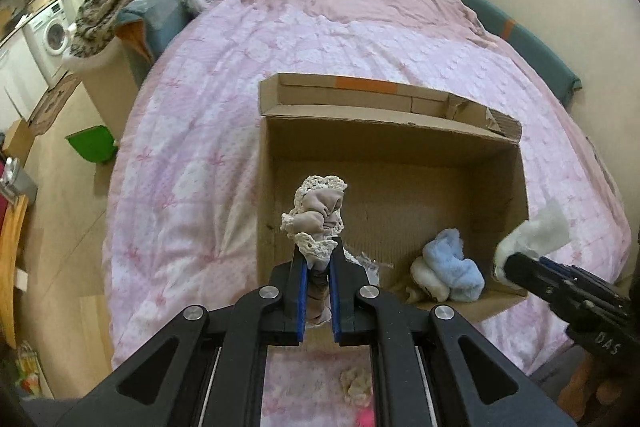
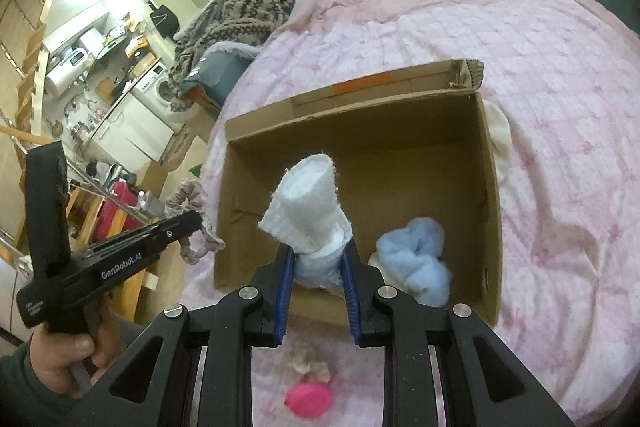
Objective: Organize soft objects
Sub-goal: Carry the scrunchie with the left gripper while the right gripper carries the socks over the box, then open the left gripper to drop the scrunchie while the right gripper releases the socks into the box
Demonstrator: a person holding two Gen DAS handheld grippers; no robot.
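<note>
Left wrist view
Cardboard box [image 1: 394, 163]: open-topped, resting on the bed [image 1: 192, 131] with its pink quilt; far flap folded back.
Box contents: fluffy blue sock bundle [image 1: 454, 267] in the near right corner, with a cream piece tucked against its left side; rest of the floor bare cardboard.
Left tongs [image 1: 318, 263]: narrowed onto a beige lace-trimmed scrunchie [image 1: 318, 219], gripped between the blue pads and held above the near left part of the box.
Right tongs [image 1: 510, 265]: entering from the right at the box's near right edge, white fluffy sock [image 1: 536, 231] at the tip.
Quilt below the tongs: small beige fluffy item [image 1: 356, 385], blurred.

Right wrist view
Cardboard box [image 2: 490, 187]: same blue bundle [image 2: 416, 265] inside at the near right.
Right tongs [image 2: 318, 263]: pinching the white fluffy sock [image 2: 308, 215], cuff pointing up, above the box's near wall.
Left tongs [image 2: 192, 223]: left of the box, outside its wall, carrying the scrunchie [image 2: 192, 223]; clamped on it, jaw gap hidden from this side.
Beside the box's right wall: cream cloth [image 2: 500, 139] on the quilt.
Quilt in front: pink round object [image 2: 308, 399] and a beige fluffy piece [image 2: 308, 363].
</note>
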